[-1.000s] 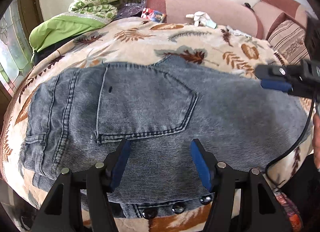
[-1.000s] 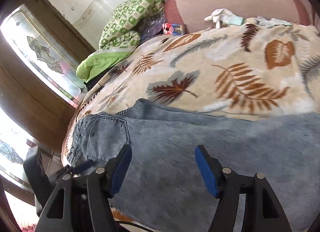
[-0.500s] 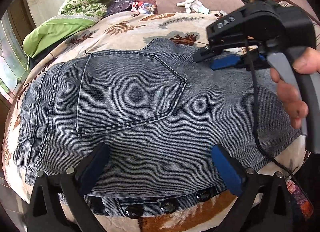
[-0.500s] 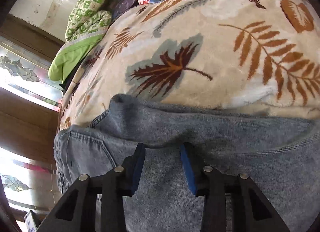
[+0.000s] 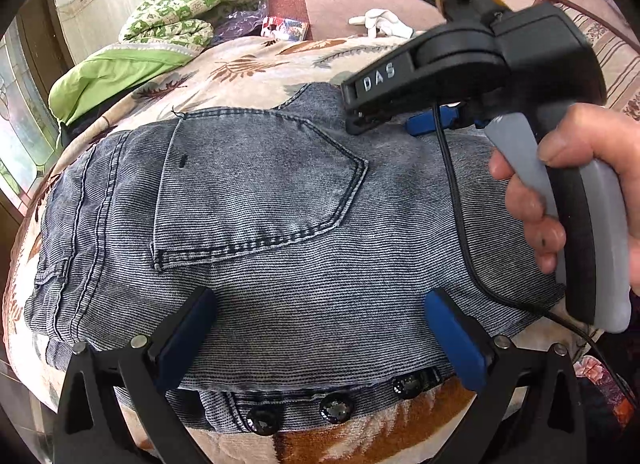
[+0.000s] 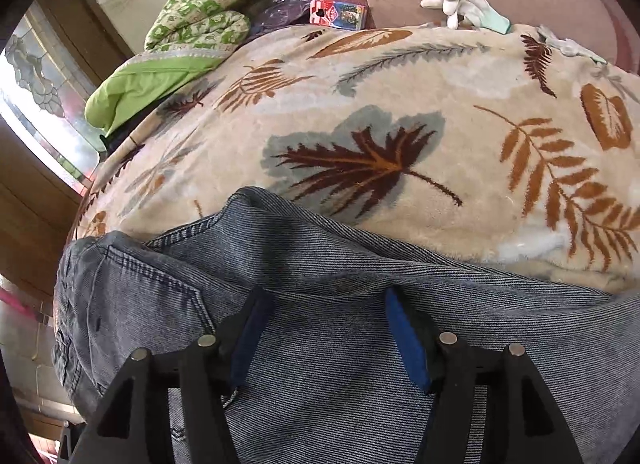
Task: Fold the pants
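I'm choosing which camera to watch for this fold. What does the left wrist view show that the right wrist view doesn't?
Only the left wrist view: the right gripper from outside with the hand on its handle, the whole back pocket, and dark buttons at the near edge.
Only the right wrist view: bare blanket beyond the jeans' far edge, seen close.
Both: the jeans, green bedding, white glove.

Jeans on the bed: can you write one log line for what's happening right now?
item: folded jeans on leaf blanket | left gripper: jaws open, empty | right gripper: jaws just opening, over far edge, nothing gripped
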Action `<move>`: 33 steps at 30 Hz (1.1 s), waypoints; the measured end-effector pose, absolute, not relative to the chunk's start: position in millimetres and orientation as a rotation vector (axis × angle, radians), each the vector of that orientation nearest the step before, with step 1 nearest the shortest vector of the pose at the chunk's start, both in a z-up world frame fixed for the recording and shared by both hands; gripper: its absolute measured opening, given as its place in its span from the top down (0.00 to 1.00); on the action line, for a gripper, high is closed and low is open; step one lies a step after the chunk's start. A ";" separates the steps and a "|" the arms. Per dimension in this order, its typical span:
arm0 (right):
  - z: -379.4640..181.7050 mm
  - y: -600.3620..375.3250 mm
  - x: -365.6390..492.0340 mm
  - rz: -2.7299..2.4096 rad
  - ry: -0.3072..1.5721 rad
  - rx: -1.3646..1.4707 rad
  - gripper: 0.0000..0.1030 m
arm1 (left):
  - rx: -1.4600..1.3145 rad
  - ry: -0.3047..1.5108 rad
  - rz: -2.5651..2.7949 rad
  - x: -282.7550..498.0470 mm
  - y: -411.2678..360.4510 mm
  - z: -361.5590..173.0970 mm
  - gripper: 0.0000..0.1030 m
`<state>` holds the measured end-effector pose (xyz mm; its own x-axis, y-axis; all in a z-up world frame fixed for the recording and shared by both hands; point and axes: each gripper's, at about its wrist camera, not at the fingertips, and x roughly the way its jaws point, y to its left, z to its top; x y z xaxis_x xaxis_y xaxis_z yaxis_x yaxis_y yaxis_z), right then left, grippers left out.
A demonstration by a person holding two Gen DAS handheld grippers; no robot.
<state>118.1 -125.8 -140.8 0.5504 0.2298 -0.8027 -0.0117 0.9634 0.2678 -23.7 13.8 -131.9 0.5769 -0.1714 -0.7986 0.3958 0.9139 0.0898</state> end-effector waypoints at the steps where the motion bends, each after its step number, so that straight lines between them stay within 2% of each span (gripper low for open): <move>1: -140.6 -123.6 119.0 0.152 0.987 0.218 0.36 | 0.269 0.888 -0.340 -25.4 14.8 -131.7 0.00; 6: -140.6 -120.4 119.5 0.174 1.003 0.200 0.31 | 0.260 0.842 -0.354 -24.2 16.7 -122.9 0.00; 11: -130.0 -145.7 101.0 0.236 0.916 0.309 0.32 | 0.220 0.628 -0.278 -36.3 35.0 -91.1 0.00; 14: -111.6 -180.9 79.8 0.198 0.842 0.355 0.32 | 0.200 0.568 -0.170 -32.4 47.1 -81.7 0.00; 19: -85.3 -237.9 45.5 0.082 0.811 0.306 0.32 | 0.079 0.690 -0.021 -3.3 77.5 -88.2 0.00; 24: -90.6 -285.9 23.2 -0.054 0.843 0.299 0.32 | 0.026 0.867 0.032 19.8 92.4 -113.5 0.00; 29: -121.0 -317.5 21.7 -0.105 0.912 0.391 0.32 | 0.117 0.864 0.043 20.8 81.1 -123.2 0.00; 33: -135.3 -317.8 30.9 -0.123 0.951 0.351 0.30 | 0.131 0.870 0.045 20.1 79.0 -126.4 0.00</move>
